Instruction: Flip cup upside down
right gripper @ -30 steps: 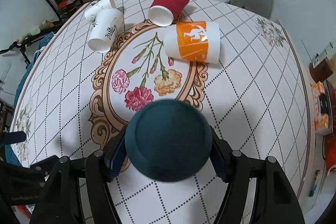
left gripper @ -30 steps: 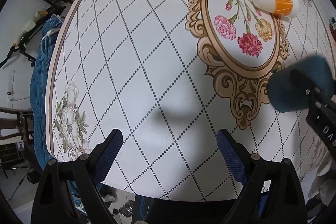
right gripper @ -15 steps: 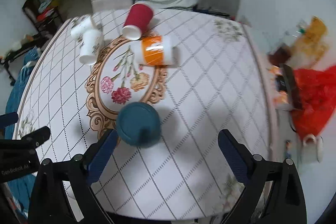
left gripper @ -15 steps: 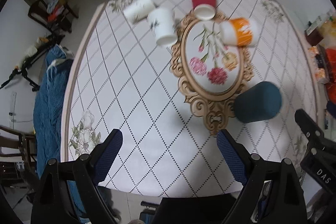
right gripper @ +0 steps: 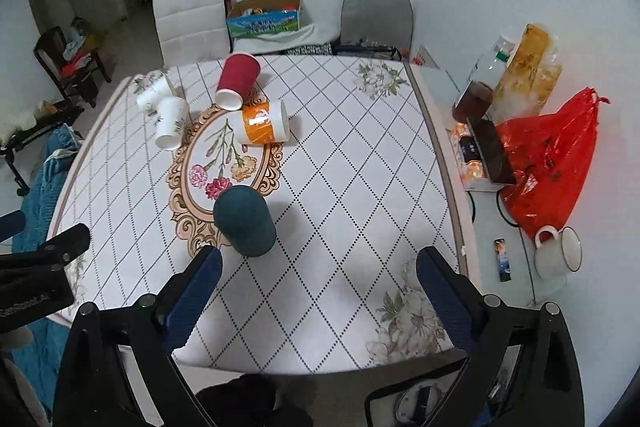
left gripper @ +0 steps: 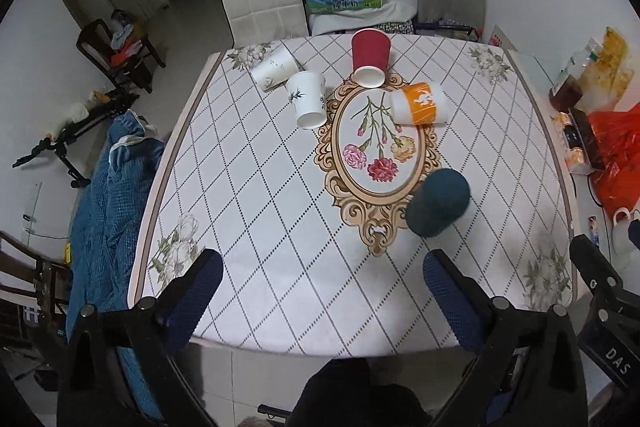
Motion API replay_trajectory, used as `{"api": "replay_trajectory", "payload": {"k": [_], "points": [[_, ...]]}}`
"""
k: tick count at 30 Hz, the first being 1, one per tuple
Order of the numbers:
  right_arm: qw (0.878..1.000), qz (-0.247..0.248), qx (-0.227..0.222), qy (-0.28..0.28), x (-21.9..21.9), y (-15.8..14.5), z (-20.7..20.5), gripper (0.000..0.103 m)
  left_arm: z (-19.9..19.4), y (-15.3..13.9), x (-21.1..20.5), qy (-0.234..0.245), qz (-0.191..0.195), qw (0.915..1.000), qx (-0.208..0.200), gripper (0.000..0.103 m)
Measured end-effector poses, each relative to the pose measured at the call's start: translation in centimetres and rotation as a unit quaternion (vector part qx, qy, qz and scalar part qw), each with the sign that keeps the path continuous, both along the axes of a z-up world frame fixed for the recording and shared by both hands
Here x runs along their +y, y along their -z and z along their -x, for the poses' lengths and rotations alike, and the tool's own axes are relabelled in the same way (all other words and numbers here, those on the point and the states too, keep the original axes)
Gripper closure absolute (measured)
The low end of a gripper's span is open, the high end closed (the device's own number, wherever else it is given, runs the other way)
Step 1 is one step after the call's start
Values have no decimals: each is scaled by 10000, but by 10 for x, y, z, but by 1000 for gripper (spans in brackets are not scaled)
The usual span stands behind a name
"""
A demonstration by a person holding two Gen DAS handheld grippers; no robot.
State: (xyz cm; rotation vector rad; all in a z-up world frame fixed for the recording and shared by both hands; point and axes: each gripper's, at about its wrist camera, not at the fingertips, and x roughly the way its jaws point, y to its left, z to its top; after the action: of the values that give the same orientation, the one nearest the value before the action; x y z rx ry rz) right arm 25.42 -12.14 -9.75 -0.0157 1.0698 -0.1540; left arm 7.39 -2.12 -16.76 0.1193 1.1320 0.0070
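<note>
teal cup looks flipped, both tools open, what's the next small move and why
Probably reach the right tool toward the orange cup. The teal cup already stands mouth down, free of both tools, while the orange one lies on its side nearest that tool. The left tool hangs open over bare tablecloth.

Upturned cup (right gripper: 245, 221) stands on table (right gripper: 360, 187), nearer than four cups lying behind it

Even, cool indoor light falls from above; soft shadows lie on the counter (right gripper: 360, 187). Both views are sharp, with strong fisheye bending and dark vignetted corners.
</note>
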Motion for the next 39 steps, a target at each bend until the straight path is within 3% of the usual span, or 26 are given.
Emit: {"api": "replay_trajectory", "payload": {"k": [18,26,39], "points": [[9939,-54,-1079,-239,-2,-132,154,3,137,-101,3,-15,178,9944,-1041,1],[9907,-96,-1288,-432,5,-164,204,3,183,-131,12,-107,219,9906,-1350,1],[9894,-255,-1352,-473,6,-182,247,3,221,-141,14,-85,376,9890,-1430,1]]}}
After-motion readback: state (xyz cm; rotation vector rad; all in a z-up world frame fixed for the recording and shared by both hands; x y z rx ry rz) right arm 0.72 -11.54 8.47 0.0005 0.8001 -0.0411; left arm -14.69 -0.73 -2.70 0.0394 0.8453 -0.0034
